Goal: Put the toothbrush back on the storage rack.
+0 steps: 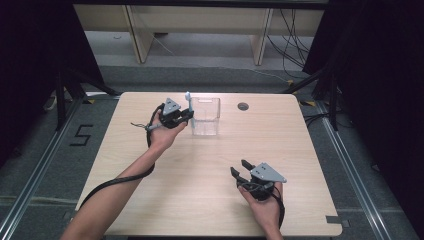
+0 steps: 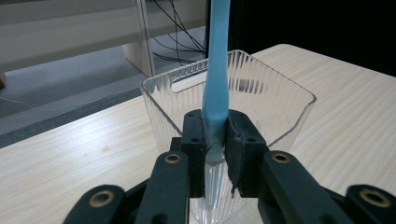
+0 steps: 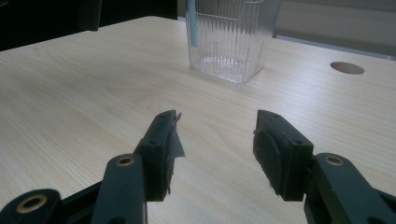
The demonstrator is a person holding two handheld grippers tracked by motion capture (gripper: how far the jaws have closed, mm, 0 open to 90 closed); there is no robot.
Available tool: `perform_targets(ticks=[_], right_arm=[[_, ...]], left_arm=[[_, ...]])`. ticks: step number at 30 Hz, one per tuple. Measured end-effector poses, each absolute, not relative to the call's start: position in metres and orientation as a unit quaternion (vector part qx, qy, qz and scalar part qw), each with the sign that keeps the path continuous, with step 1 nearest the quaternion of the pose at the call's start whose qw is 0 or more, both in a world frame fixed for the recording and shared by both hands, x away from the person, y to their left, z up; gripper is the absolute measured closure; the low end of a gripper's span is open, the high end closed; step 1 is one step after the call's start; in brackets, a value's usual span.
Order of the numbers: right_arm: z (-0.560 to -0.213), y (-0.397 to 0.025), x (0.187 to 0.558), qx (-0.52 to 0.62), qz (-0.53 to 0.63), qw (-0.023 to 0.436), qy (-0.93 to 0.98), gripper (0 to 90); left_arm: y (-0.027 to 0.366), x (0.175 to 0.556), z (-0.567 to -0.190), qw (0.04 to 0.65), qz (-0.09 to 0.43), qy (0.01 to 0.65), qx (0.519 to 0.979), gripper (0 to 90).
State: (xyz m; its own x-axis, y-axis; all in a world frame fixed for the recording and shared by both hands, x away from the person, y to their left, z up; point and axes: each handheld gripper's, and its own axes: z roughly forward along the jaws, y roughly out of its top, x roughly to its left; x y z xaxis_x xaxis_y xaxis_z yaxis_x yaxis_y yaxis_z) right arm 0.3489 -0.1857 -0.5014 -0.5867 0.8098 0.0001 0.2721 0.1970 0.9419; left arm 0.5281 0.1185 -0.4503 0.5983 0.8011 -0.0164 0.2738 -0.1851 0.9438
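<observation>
A slim, smooth light-blue plastic handle point(image 2: 216, 70) stands upright at the near wall of the ribbed clear container point(image 2: 280, 107), pinched by the left gripper point(image 2: 215, 140) — the right gripper point(image 3: 215, 140) spread, low over the pale wood table point(image 1: 200, 170)

Floor marking point(image 1: 81, 135): black digit "5", left of desk point(image 1: 210, 200). No other legible text, labels, brands.
</observation>
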Motion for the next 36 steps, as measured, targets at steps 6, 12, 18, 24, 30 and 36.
perform_targets(ticks=[6, 12, 18, 24, 30, 36], right_arm=[[-0.501, -0.186, 0.348, 0.376, 0.507, 0.257, 0.732, 50.0], [-0.502, -0.186, 0.349, 0.372, 0.505, 0.264, 0.733, 49.9], [-0.502, -0.185, 0.349, 0.372, 0.507, 0.265, 0.731, 49.8], [-0.503, -0.185, 0.349, 0.371, 0.511, 0.264, 0.730, 49.7], [-0.501, -0.187, 0.348, 0.373, 0.502, 0.265, 0.733, 49.6], [-0.502, -0.186, 0.347, 0.383, 0.510, 0.256, 0.727, 49.2]], left_arm=[[0.119, 0.526, -0.451, 0.520, 0.253, 0.372, 0.726, 71.0], [0.124, 0.522, -0.454, 0.518, 0.253, 0.374, 0.726, 56.1], [0.132, 0.514, -0.455, 0.517, 0.251, 0.371, 0.729, 43.4], [0.142, 0.501, -0.453, 0.519, 0.252, 0.373, 0.727, 40.1], [0.150, 0.487, -0.451, 0.524, 0.246, 0.377, 0.723, 38.9], [0.160, 0.471, -0.452, 0.527, 0.242, 0.376, 0.723, 37.9]])
